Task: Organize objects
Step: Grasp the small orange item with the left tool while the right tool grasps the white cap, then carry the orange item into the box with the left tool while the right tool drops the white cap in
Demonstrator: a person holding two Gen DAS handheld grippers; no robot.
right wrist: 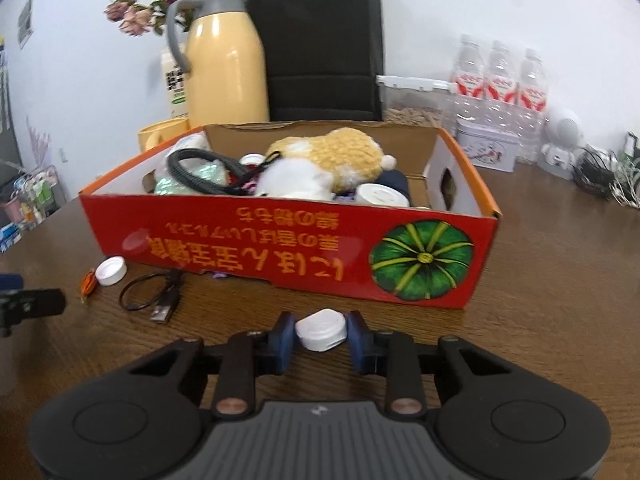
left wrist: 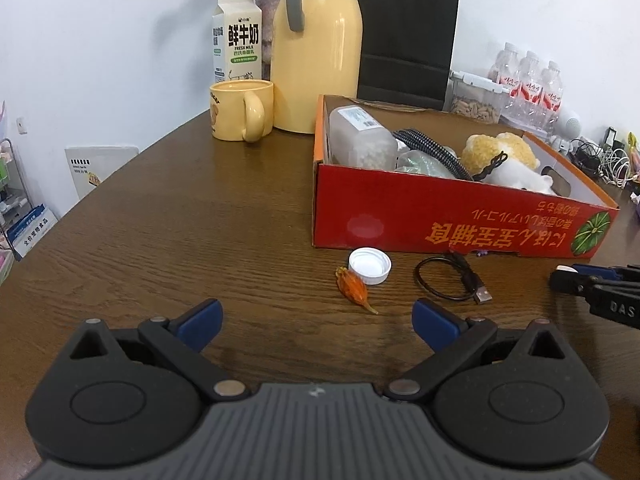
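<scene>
The right gripper (right wrist: 321, 336) had its jaws clamped on a white puck (right wrist: 321, 334) at lower centre, seemingly bound for the red box (right wrist: 280, 248) (the left gripper (left wrist: 318, 326) gaped empty).

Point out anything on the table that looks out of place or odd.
A dried orange flower, a loose white cap and a coiled black USB cable lie strewn on the table before the red box.

the left gripper (left wrist: 318, 322) hovers low over the table, tilted downward, its blue-padded jaws spread wide with nothing between them. the right gripper (right wrist: 321, 334) also points downward, its jaws drawn in close, the pads (right wrist: 285, 338) pressing both sides of a small white case (right wrist: 321, 329).
</scene>
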